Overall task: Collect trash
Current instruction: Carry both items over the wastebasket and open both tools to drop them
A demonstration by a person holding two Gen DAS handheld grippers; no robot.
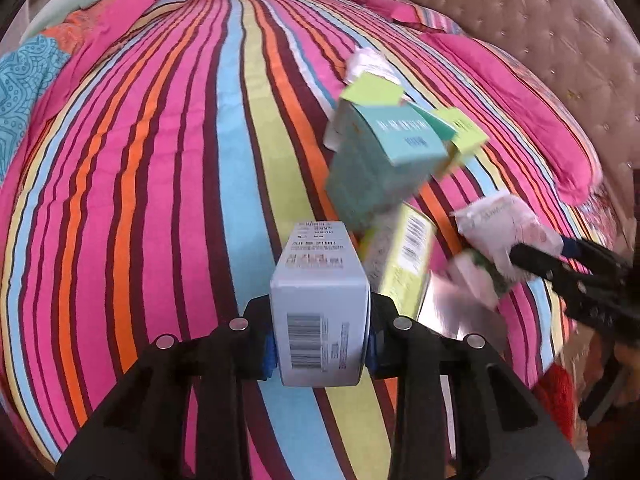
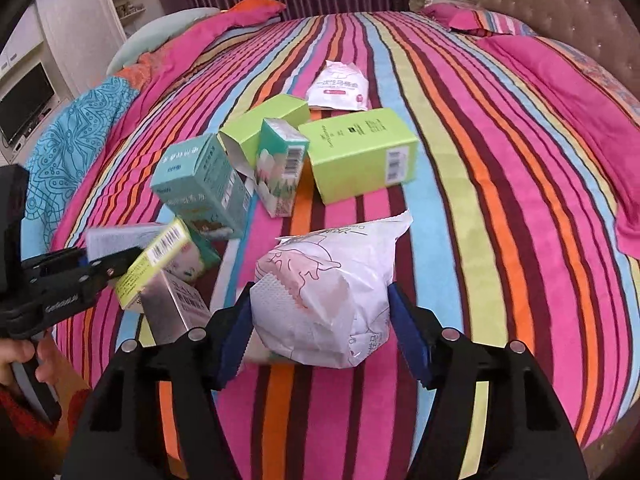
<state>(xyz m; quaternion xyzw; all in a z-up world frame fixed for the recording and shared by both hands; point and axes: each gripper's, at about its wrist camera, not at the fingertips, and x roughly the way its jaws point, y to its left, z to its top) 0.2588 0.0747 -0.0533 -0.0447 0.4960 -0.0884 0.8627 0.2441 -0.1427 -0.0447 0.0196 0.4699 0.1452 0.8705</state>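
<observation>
Left gripper, seen from its own wrist camera: both blue-padded fingers pressed against the sides of a white carton, barcode end facing the lens, carton held above the striped bedspread. Ahead and right of it lies a teal box with open yellow-green flaps, tilted over a yellow-green carton with a barcode; a silver box shows just right of the left gripper's finger, blurred. Right gripper enters at the right edge, its black fingers closed on a crumpled white wrapper. A white pouch lies farther back, partly hidden behind the teal box; pink pillow and tufted headboard beyond. Right wrist view: right gripper holds the white wrapper between its blue pads, fingers fairly wide around the puffed pack, over the bedspread. Left gripper at the left edge, gripping the white carton; the person's hand is on its handle. Silver box and yellow-green carton sit just beside it. Centre of bed: teal box, small green-and-white carton leaning upright, large lime box on its side, open lime box behind, white pouch farthest back.
</observation>
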